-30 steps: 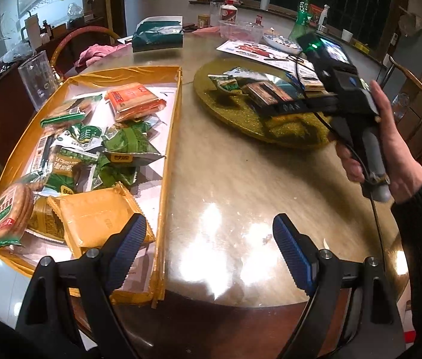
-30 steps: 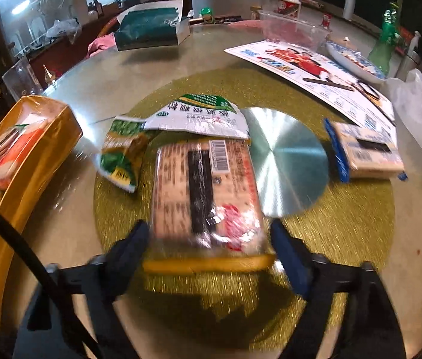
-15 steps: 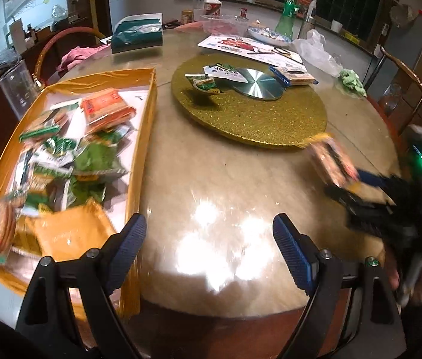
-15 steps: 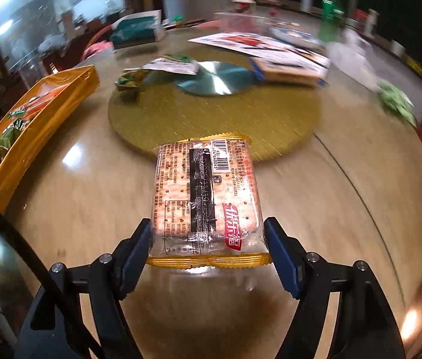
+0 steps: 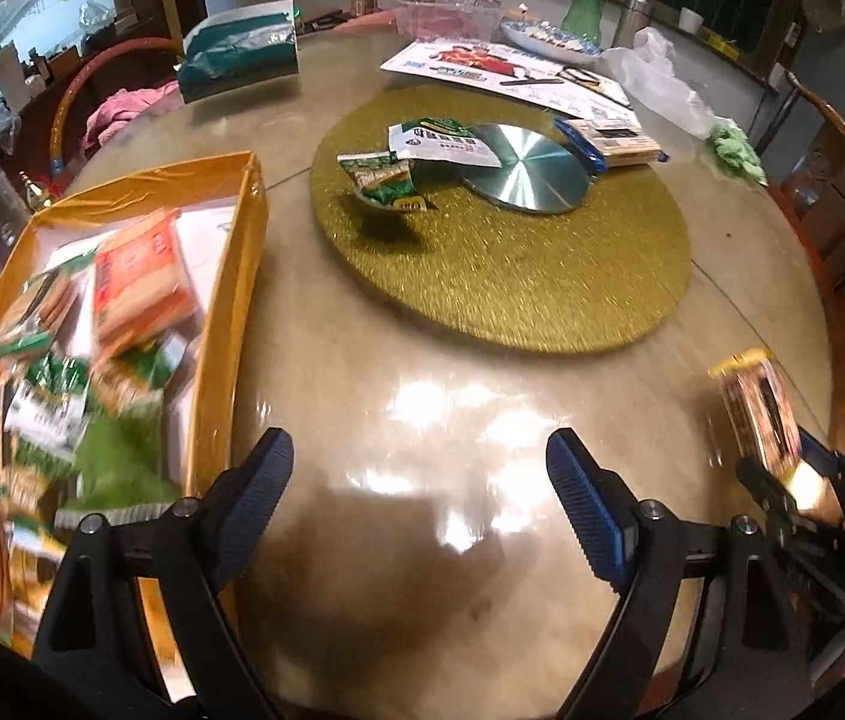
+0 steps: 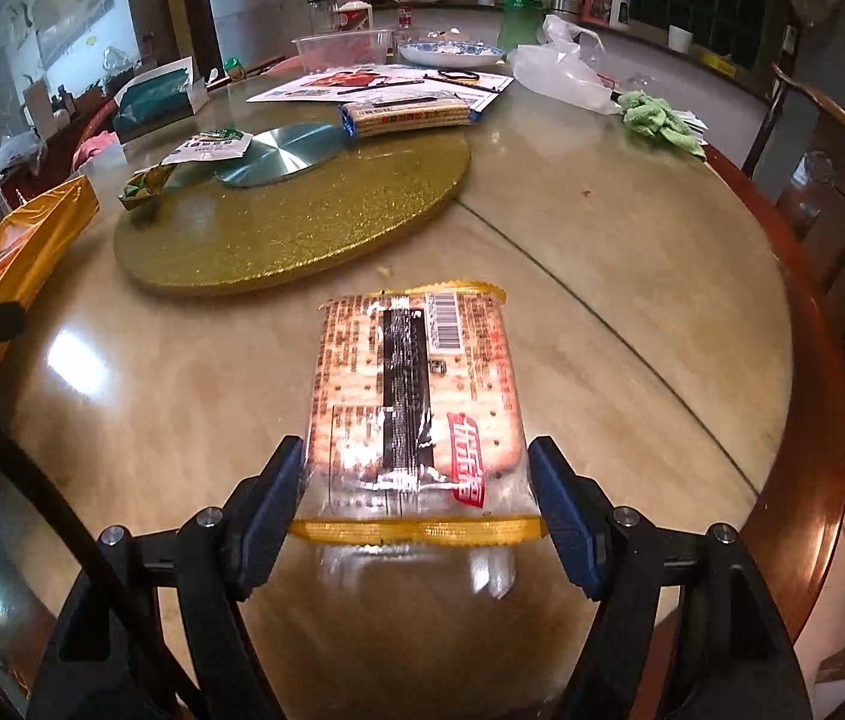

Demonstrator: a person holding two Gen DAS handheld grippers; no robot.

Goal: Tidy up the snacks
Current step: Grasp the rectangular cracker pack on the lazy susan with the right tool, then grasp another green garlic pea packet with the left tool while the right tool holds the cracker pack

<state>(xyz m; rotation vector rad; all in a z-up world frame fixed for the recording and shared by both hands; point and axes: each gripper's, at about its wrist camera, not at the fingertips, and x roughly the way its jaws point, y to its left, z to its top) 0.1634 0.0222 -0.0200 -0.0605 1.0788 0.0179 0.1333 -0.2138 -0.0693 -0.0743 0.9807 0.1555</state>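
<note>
Between the pads of the right gripper (image 6: 416,495) sits a cracker pack (image 6: 416,402), pinched across its near end just above the crimped yellow seal, its far end reaching out over the table (image 6: 632,276). From the left-wrist view the same pack (image 5: 758,414) shows at the far right, tilted up on edge, so it looks carried rather than resting, though blur there makes that hard to confirm. The left gripper (image 5: 422,504) hangs with jaws wide apart and nothing between them, over bare tabletop just right of the orange tray (image 5: 245,252).

I judge the pack light and fairly stiff: a flat stack of crackers in glossy film. The film is slick and the crackers brittle, so a hard squeeze could snap them, while a loose one lets the pack slide or droop forward. Gripping across the short width, as now, puts the pads on the stack's edges, which seems the sound place; holding closer to the middle would cut the droop.

The tray on the left already holds a jumble of packets. On the gold turntable (image 5: 542,282), farther off, lie a green packet (image 5: 386,180), a white pouch (image 5: 440,144) and a long cracker sleeve (image 5: 614,141), still to be sorted.
</note>
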